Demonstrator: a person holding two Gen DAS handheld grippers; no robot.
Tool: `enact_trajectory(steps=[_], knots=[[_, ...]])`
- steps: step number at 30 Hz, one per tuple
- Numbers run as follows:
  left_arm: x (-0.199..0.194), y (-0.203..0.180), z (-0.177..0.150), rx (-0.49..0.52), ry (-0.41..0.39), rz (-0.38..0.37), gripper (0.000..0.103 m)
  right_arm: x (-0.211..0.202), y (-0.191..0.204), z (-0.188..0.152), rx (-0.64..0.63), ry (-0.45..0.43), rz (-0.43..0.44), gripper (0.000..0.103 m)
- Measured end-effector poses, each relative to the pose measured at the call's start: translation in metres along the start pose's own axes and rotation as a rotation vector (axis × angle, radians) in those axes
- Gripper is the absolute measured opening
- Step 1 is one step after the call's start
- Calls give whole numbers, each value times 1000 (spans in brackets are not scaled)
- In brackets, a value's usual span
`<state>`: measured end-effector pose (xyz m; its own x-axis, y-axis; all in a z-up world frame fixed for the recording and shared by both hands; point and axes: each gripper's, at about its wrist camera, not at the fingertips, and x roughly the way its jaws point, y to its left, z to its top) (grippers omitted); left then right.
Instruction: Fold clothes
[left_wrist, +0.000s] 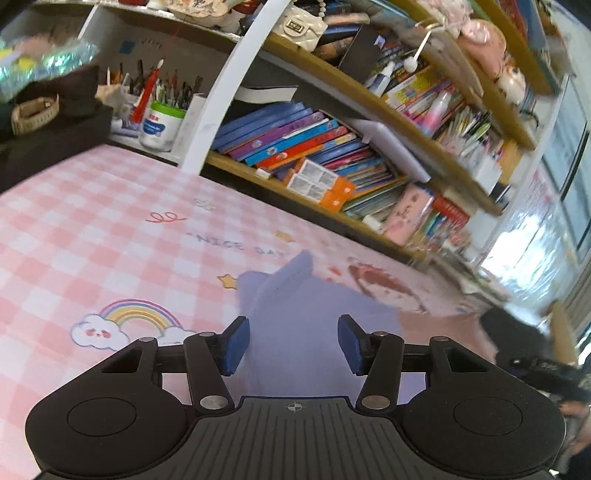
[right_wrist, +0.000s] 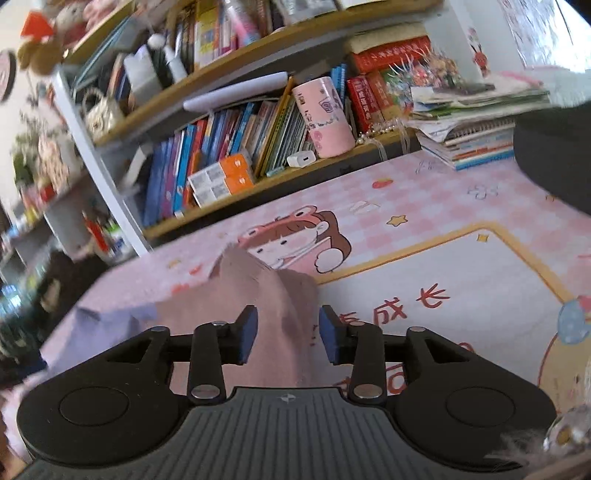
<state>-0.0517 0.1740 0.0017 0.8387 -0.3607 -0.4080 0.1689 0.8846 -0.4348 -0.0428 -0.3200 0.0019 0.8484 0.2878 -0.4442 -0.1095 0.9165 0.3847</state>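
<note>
The garment lies on the pink checked desk mat (left_wrist: 92, 229). In the left wrist view its lavender part (left_wrist: 306, 302) runs between the blue pads of my left gripper (left_wrist: 293, 343), which stands open with a clear gap on both sides. A pink part (left_wrist: 443, 332) of the garment lies to its right. In the right wrist view the pink cloth (right_wrist: 266, 288) is bunched into a ridge between the pads of my right gripper (right_wrist: 289, 334). The jaws are apart and do not pinch it. The lavender part (right_wrist: 110, 317) spreads to the left.
Bookshelves full of books (left_wrist: 295, 144) stand along the far edge of the desk. A pen holder and a white tub (left_wrist: 160, 125) are at the back left. A pink cup (right_wrist: 327, 114) and a stack of booklets (right_wrist: 476, 140) sit at the back right. A dark object (right_wrist: 554, 155) is at the right edge.
</note>
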Motion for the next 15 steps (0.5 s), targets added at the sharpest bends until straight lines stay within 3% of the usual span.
enact_trajectory(steps=[6,8,10,13,15], knots=[[10,6,-4,-13,29,57,50,9,-1,-5,-19,29,-31,35],[11,9,-6,-29,35,62,46,12,-4,-7,-9,45,-41,21],[13,13,-7,-53,40,53,22,13,-8,-8,14,53,-13,10],[12,10,-10,-47,20,24,7,10,-4,-8,3,35,8,5],[0,0,-7,-21,-44,-33,6,-2,-2,-4,16,-31,71,4]])
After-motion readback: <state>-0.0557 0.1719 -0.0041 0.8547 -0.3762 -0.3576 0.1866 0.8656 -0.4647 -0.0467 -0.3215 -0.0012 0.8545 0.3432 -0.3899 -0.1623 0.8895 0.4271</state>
